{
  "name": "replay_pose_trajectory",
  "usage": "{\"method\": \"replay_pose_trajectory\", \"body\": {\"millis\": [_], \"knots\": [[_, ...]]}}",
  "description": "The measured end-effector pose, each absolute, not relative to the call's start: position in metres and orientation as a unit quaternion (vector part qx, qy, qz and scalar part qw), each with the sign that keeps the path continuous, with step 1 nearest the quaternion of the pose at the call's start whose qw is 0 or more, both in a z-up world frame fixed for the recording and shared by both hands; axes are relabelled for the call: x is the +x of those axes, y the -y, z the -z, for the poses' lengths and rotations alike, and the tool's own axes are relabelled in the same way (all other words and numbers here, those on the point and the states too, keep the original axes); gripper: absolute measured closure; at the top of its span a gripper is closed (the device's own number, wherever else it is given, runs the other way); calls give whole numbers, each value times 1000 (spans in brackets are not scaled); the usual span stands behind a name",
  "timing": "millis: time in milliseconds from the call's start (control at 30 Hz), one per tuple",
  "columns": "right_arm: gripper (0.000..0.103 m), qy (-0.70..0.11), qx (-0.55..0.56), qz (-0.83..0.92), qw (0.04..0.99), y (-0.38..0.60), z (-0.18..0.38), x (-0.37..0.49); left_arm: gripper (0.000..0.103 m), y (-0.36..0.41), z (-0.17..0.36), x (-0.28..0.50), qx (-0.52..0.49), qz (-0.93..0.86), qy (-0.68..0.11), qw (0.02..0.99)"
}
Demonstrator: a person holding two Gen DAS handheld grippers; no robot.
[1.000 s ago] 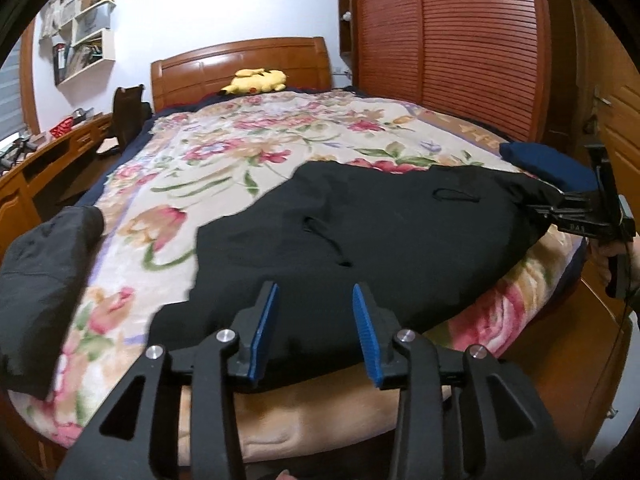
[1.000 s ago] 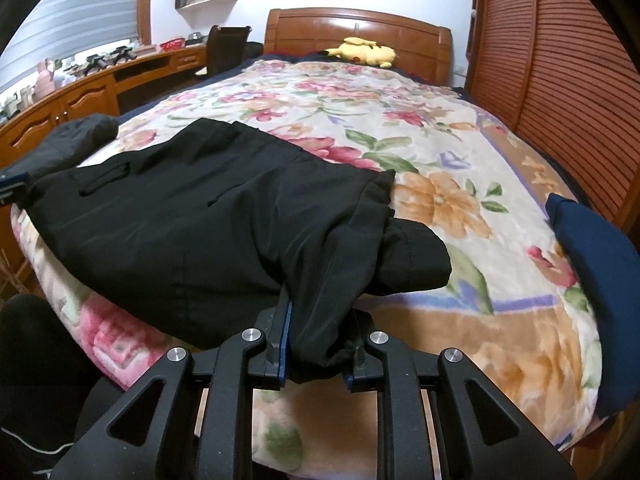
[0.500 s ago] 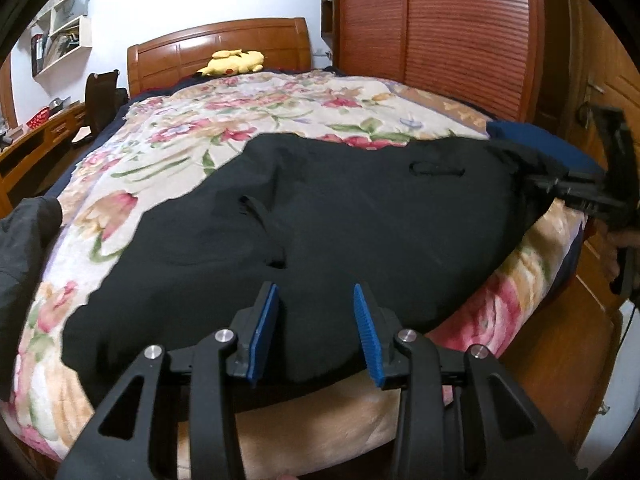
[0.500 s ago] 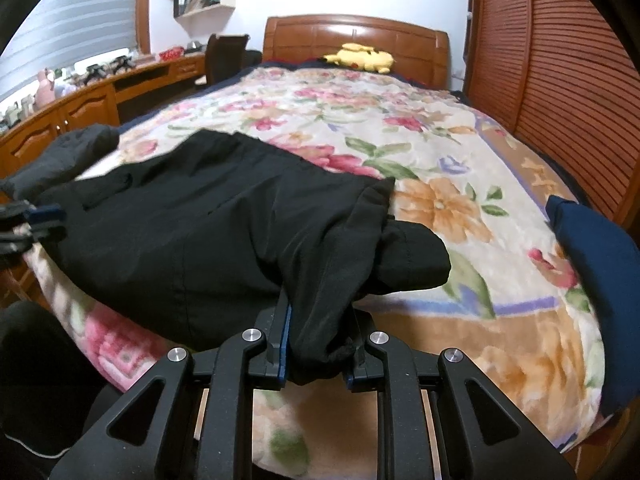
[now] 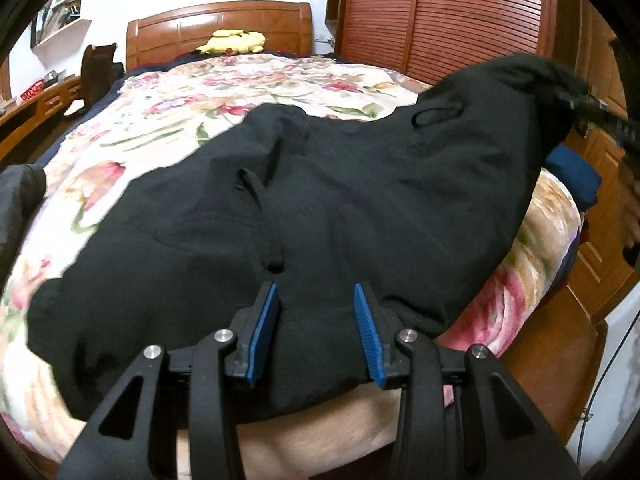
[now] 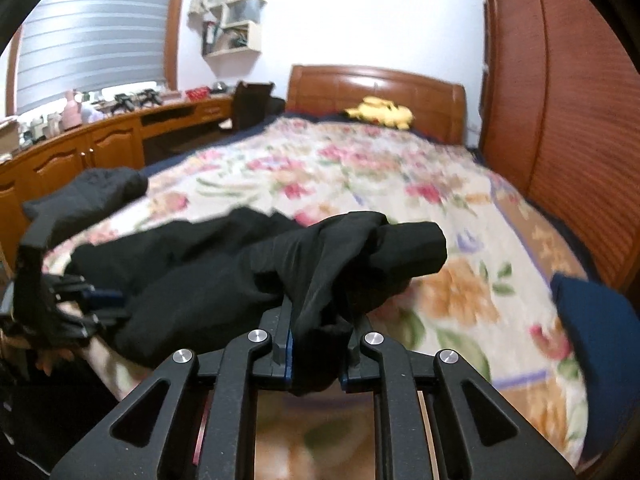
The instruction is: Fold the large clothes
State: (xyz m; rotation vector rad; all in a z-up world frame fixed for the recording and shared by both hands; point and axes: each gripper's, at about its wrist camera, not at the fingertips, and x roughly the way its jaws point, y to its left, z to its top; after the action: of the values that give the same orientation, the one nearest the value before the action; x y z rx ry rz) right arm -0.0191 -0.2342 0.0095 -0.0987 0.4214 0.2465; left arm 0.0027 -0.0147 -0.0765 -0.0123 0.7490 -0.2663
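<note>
Bed with its flowered quilt fills the room and serves as the landmark; a wooden headboard closes its far end, slatted wardrobe doors run along one side, and a long wooden bench runs along the other. Black garment lies spread across the foot end of the bed, its near hem draped over the foot edge. A second dark piece of clothing sits at the bed's corner on the bench side, and a navy cushion at the corner on the wardrobe side. A yellow plush toy rests against the headboard.

Right gripper has its jaws clenched on a bunched corner of the garment, and they have just been closing further on that cloth; the corner stands lifted clear of the quilt. Left gripper hovers at the hem by the foot edge with jaws released and parted, cloth showing between them but not pinched.

By my reading the fold is only starting: one corner is raised, the other is not yet gripped, and no layer has been laid over. Left to do is gripping the hem, carrying the edge toward the headboard, then smoothing. Quilt beyond the garment toward the headboard is open, giving plenty of room; the foot edge and the cushion are the tight spots
</note>
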Motion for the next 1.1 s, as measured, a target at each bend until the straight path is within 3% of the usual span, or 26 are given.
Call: {"method": "replay_pose_trajectory", "body": {"millis": [433, 833, 1100], "knots": [[91, -163, -134, -221, 952, 101, -48, -1, 65, -95, 23, -43, -27, 50, -308, 950], [92, -207, -177, -345, 898, -30, -2, 0, 65, -169, 31, -78, -49, -11, -307, 951], [91, -253, -184, -345, 885, -49, 39, 4, 65, -174, 31, -81, -52, -26, -297, 953]]}}
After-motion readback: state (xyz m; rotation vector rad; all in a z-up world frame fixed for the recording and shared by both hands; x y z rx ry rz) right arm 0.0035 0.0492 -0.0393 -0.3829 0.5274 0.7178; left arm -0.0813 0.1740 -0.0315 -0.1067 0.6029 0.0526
